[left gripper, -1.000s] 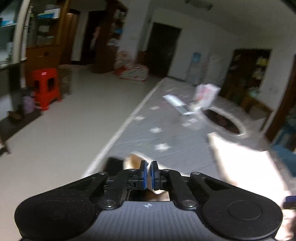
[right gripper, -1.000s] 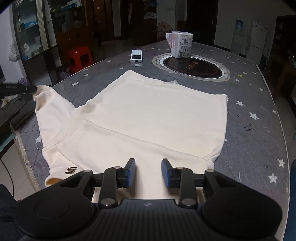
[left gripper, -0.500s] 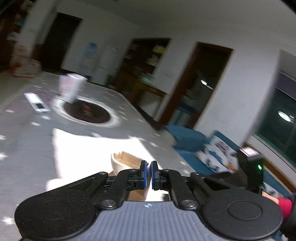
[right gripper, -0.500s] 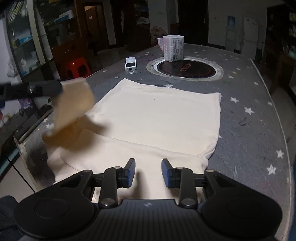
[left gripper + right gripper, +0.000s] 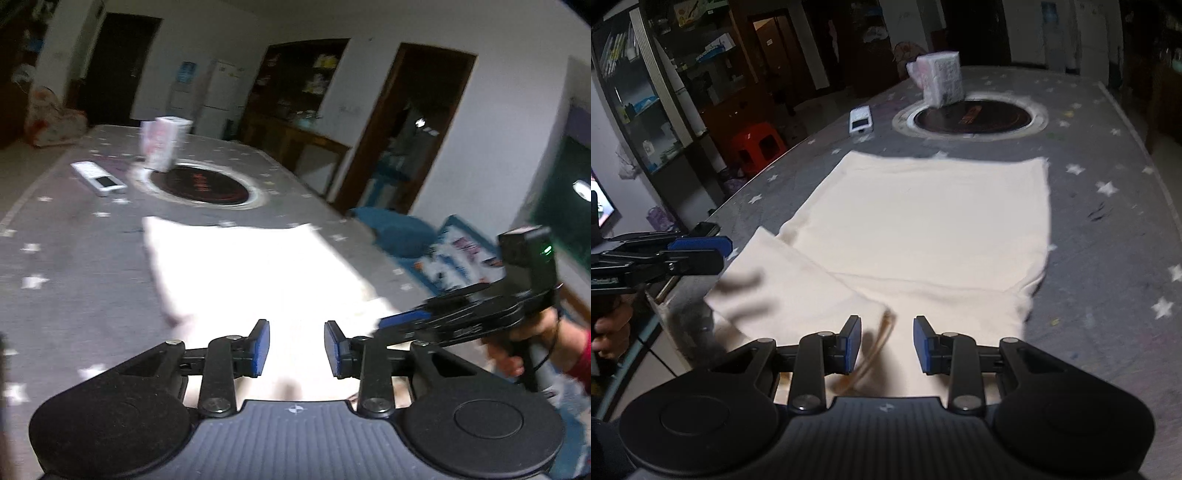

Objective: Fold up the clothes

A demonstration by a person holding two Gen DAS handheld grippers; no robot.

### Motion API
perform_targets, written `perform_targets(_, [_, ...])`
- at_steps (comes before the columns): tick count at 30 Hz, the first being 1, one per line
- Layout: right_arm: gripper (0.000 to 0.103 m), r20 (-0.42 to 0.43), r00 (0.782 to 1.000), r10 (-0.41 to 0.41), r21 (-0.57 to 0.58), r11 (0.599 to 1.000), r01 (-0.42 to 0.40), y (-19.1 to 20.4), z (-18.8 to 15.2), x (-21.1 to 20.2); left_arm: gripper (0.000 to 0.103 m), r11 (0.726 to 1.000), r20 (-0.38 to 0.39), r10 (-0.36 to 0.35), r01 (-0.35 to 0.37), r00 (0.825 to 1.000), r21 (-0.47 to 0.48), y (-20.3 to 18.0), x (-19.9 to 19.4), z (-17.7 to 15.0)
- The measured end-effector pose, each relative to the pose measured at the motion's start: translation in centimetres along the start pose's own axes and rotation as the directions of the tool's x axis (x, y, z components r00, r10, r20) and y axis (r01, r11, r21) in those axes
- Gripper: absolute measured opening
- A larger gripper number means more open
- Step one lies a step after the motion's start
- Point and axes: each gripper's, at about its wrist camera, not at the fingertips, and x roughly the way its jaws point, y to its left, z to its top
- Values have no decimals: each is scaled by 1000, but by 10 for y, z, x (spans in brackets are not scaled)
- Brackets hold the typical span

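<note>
A cream shirt (image 5: 923, 221) lies flat on the grey star-patterned table (image 5: 1108, 229). Its left sleeve (image 5: 790, 288) is folded in across the chest, with the cuff end reaching between the fingers of my right gripper (image 5: 886, 343). That gripper hovers open over the shirt's near edge and its pads press on nothing. My left gripper (image 5: 716, 249) hangs at the table's left edge, and its jaws are opening with nothing between them. In the left wrist view my left gripper (image 5: 295, 350) points across the shirt (image 5: 251, 273), while the right gripper (image 5: 402, 321) comes in from the right.
At the far end of the table a wrapped tissue pack (image 5: 940, 79) stands on the rim of a round dark inset (image 5: 971, 118). A white remote (image 5: 861, 120) lies to its left. A red stool (image 5: 759, 142) and shelves stand beyond the table's left edge.
My left gripper swung the sleeve in over the shirt and its jaws parted. The sleeve now lies folded on the chest. The right gripper has hardly moved.
</note>
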Motion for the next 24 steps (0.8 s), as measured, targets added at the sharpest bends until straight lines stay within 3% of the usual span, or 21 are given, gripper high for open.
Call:
perform_targets(3, [31, -13, 1000, 4, -4, 1000, -4, 4, -1, 10, 45, 996, -10, 80, -79, 997, 46, 6, -12, -9])
perform_targets(6, [30, -16, 1000, -2, -15, 1000, 2, 8, -1, 17, 51, 993, -27, 111, -109, 993, 49, 12, -21, -20])
perform_targets(10, [8, -12, 1000, -23, -58, 998, 22, 16, 0, 19, 56, 990, -51, 137, -135, 989, 44, 17, -26, -33])
perform_targets(24, [6, 140, 975, -173, -210, 957, 200, 41, 32, -35, 56, 978, -75, 161, -149, 984, 143, 3, -13, -50])
